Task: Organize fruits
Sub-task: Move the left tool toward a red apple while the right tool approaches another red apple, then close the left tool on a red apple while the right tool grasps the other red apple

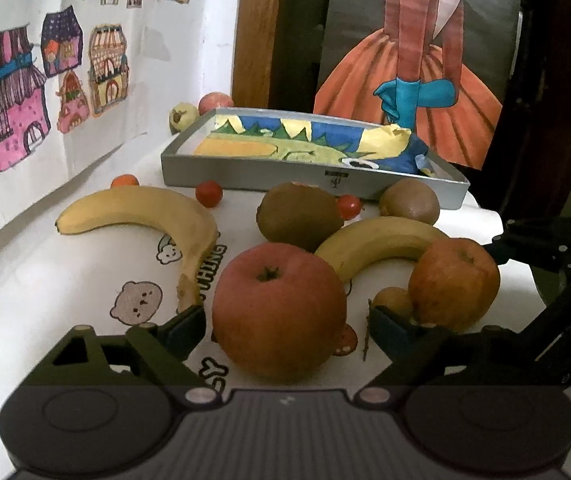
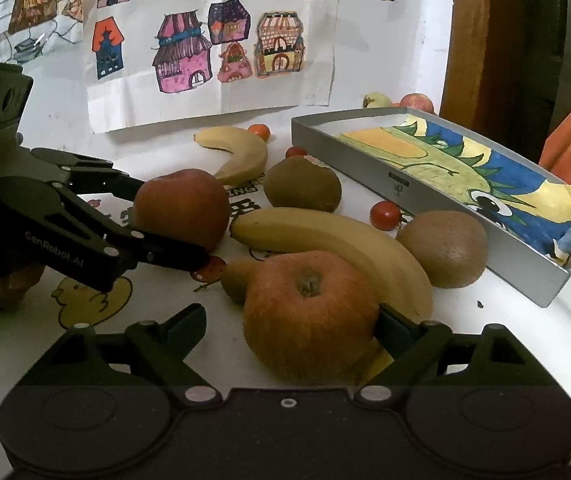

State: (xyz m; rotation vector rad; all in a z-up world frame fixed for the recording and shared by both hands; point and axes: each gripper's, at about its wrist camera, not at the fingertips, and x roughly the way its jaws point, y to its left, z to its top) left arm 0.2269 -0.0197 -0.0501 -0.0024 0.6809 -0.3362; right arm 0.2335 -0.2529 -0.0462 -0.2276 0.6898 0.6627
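A big red apple [image 1: 279, 312] sits between the fingers of my left gripper [image 1: 285, 320], which is open with small gaps on both sides. The right wrist view shows the same left gripper [image 2: 171, 220] straddling that apple [image 2: 181, 208]. My right gripper [image 2: 291, 316] is open around an orange-red apple [image 2: 309, 316]; its right finger touches the fruit and the left one stands apart. A grey tray [image 2: 417, 196], lined with a coloured drawing, stands at the back right with no fruit in it.
Loose on the white table lie two bananas [image 1: 137, 212] [image 1: 381, 244], two kiwis [image 1: 299, 216] [image 1: 409, 200], several cherry tomatoes [image 1: 208, 193] and a small brown pear [image 2: 239, 280]. Two more fruits [image 1: 215, 102] sit behind the tray. Drawings hang on the wall to the left.
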